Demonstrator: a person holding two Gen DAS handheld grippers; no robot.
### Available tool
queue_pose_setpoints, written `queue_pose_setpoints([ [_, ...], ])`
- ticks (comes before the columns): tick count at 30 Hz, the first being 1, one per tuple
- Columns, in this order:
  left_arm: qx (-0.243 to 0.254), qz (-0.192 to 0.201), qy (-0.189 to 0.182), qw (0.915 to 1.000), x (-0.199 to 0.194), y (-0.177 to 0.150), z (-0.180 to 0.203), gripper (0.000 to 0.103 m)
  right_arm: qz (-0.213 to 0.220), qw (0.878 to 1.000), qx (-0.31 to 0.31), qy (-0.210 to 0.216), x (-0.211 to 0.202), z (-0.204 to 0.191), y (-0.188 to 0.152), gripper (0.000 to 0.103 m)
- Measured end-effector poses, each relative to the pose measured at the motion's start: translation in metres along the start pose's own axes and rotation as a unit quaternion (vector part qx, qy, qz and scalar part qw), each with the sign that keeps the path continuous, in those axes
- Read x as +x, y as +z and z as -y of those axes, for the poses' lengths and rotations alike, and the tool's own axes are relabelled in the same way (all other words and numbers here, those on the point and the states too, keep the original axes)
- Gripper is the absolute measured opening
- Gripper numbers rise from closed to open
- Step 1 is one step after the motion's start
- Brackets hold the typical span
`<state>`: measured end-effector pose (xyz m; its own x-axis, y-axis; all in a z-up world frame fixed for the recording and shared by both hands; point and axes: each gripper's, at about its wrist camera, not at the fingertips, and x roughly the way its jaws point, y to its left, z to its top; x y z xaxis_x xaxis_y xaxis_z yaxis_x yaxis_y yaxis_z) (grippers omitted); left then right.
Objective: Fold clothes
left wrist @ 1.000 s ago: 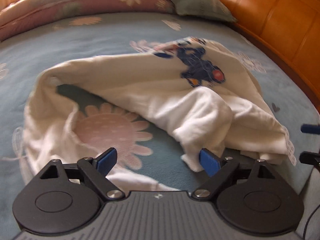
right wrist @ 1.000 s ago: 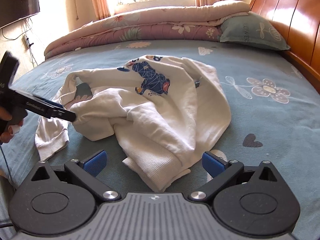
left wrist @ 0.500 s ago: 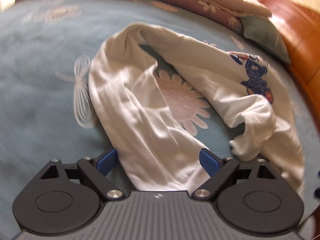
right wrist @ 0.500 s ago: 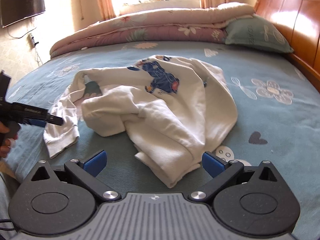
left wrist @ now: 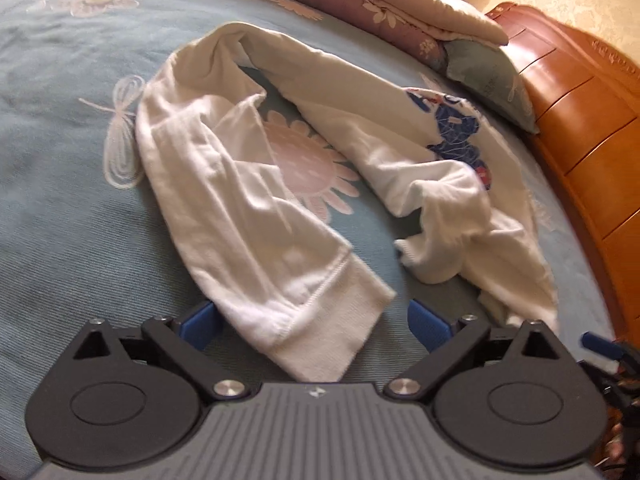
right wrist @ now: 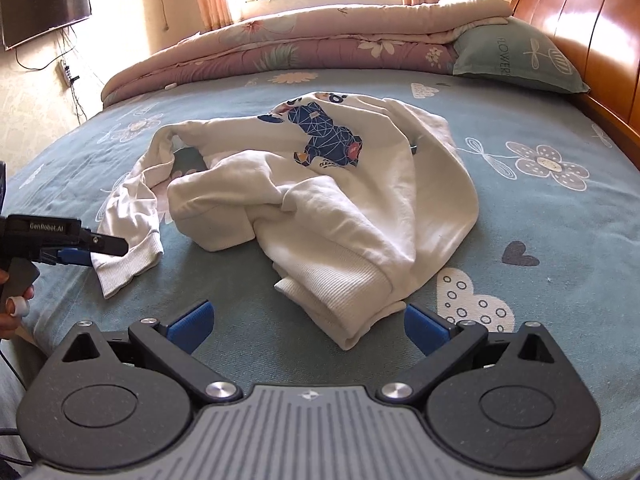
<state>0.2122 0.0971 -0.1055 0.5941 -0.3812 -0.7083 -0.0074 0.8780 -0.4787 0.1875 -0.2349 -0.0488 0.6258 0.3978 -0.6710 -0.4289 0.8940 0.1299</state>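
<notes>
A cream sweatshirt (right wrist: 352, 204) with a blue animal print lies crumpled on the blue floral bedsheet (right wrist: 540, 216). One sleeve stretches toward the left side, and its ribbed cuff (left wrist: 316, 332) lies between the wide-apart blue pads of my left gripper (left wrist: 314, 324), which is open. From the right wrist view the left gripper (right wrist: 96, 250) sits at the cuff (right wrist: 128, 264), held by a hand. My right gripper (right wrist: 306, 326) is open just in front of the ribbed hem (right wrist: 340, 296), not touching it.
A folded pink floral quilt (right wrist: 304, 48) and a green pillow (right wrist: 516, 56) lie at the far side of the bed. A wooden headboard (right wrist: 592, 28) runs along the right. A dark screen (right wrist: 44, 8) hangs on the left wall.
My left gripper has swung from the bunched middle of the sweatshirt over to the sleeve, and the cuff now lies between its open fingers. The right gripper has backed off slightly.
</notes>
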Motion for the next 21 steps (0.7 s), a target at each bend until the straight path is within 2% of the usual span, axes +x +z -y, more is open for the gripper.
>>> queue_pose_setpoints([
  [2,-0.004,-0.001,-0.008,1.0000,0.002,-0.001,0.002,0.099,-0.001,1.000,0.003,0.000,0.000,0.001,0.000,0.103],
  [5,0.022,0.003,0.015,0.9997,0.002,-0.002,0.010,0.099,-0.003,1.000,0.000,-0.003,0.000,0.001,-0.001,0.103],
  [8,0.043,0.025,0.062,0.9968,-0.008,0.001,0.014,0.099,-0.003,1.000,-0.004,-0.014,-0.001,0.005,-0.001,0.103],
  [11,0.078,0.058,0.106,0.9896,-0.023,0.013,0.020,0.099,-0.002,1.000,0.003,-0.030,-0.001,0.015,0.001,0.103],
  [13,0.094,0.074,0.102,0.9875,-0.027,0.025,0.028,0.099,-0.002,0.999,0.012,-0.039,0.001,0.022,0.002,0.103],
  [17,0.060,0.059,0.000,0.9965,-0.006,0.050,0.041,0.099,-0.008,0.998,0.030,-0.047,0.006,0.031,0.001,0.103],
  [18,0.059,0.050,0.001,0.9970,0.000,0.052,0.042,0.099,-0.009,0.998,0.032,-0.046,0.007,0.031,0.000,0.103],
  [21,0.067,0.020,0.032,0.9970,0.011,0.053,0.040,0.099,-0.013,0.998,0.032,-0.043,0.009,0.029,-0.002,0.103],
])
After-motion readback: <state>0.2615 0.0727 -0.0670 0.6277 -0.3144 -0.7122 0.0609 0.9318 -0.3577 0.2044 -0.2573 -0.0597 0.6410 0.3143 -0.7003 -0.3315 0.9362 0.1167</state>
